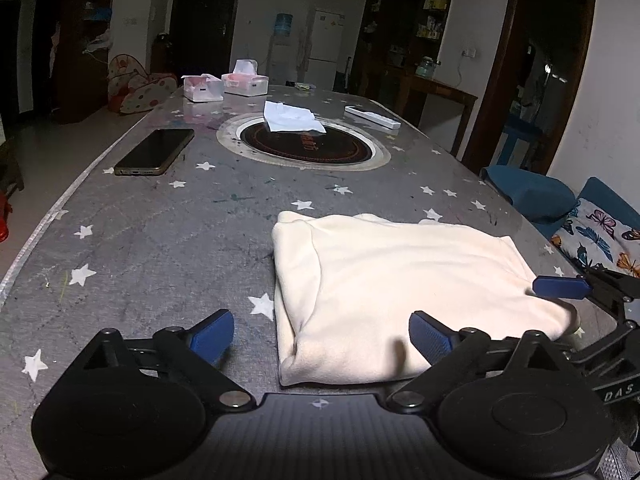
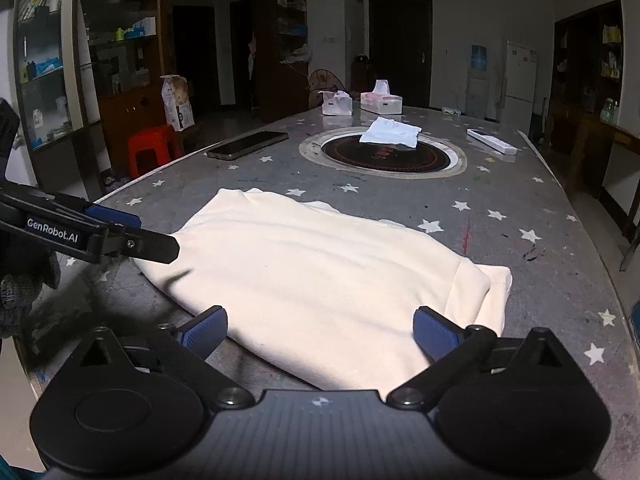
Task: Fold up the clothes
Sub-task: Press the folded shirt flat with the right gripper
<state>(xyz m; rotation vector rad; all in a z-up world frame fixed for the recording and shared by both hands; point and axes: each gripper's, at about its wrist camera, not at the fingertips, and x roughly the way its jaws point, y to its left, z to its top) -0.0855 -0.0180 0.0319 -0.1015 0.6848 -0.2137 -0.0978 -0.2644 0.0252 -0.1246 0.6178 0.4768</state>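
Observation:
A cream garment (image 1: 400, 292) lies folded into a thick rectangle on the grey star-patterned table (image 1: 160, 240). My left gripper (image 1: 322, 338) is open at the garment's near left corner, with one blue pad over cloth and the other over bare table. In the right wrist view the same garment (image 2: 328, 272) fills the middle. My right gripper (image 2: 320, 332) stands open over its near edge and holds nothing. The left gripper (image 2: 140, 232) shows at the garment's left edge, held by a gloved hand (image 2: 20, 292). The right gripper (image 1: 568, 296) shows by the garment's right edge.
A phone (image 1: 154, 152) lies at the left of the table. A white tissue (image 1: 290, 117) rests on the round inset hob (image 1: 304, 146). Two tissue boxes (image 1: 224, 85) and a white bar (image 1: 372, 117) sit at the back. A red stool (image 2: 154, 148) and a blue sofa (image 1: 532, 194) flank the table.

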